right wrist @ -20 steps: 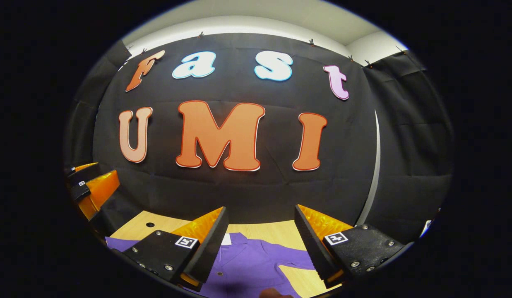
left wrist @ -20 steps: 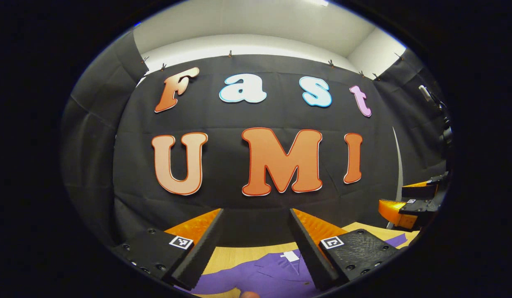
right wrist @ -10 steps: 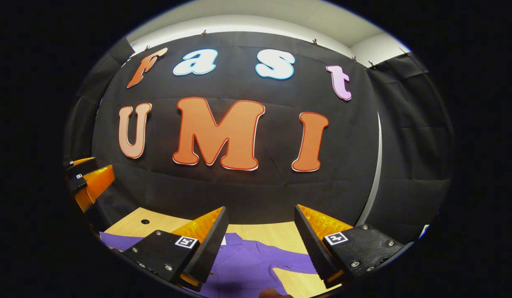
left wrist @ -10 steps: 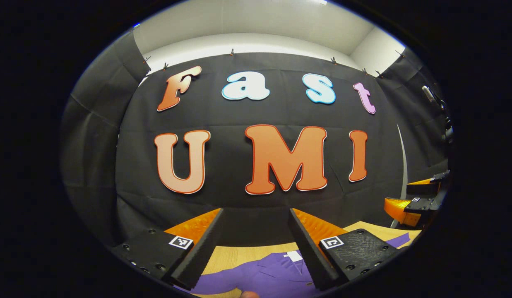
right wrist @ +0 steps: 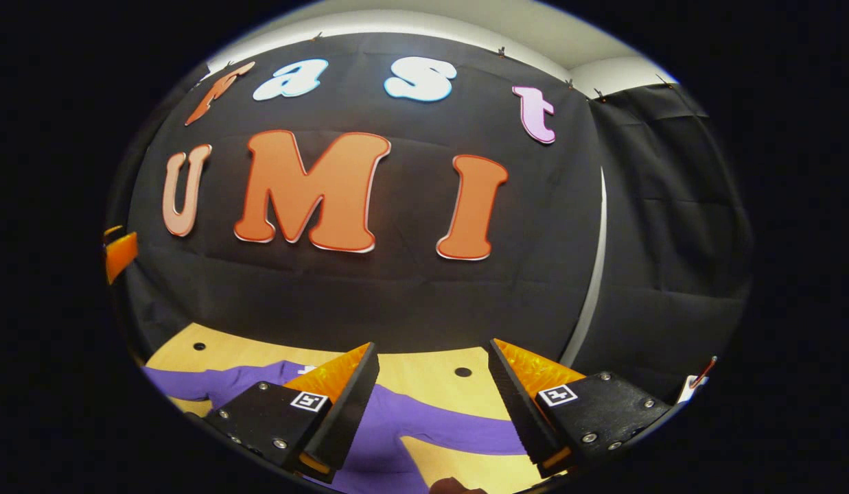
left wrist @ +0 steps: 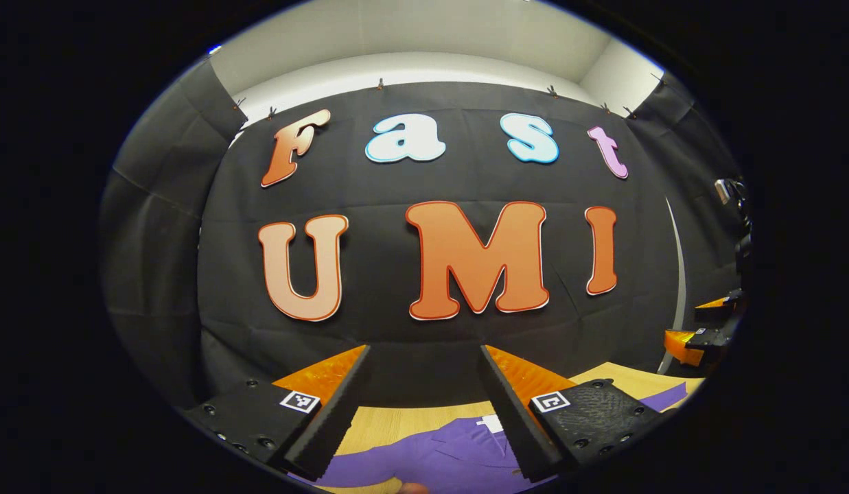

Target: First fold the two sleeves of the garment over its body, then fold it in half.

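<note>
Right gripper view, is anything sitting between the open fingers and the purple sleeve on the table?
Nothing visible. The right gripper is open above the purple sleeve, which lies flat across the wooden table; between them I see no other object.

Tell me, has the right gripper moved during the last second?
Yes. In the right gripper view the booth wall has slid left and up, and more table shows, so the right gripper has turned right and tipped down over the purple garment.
</note>
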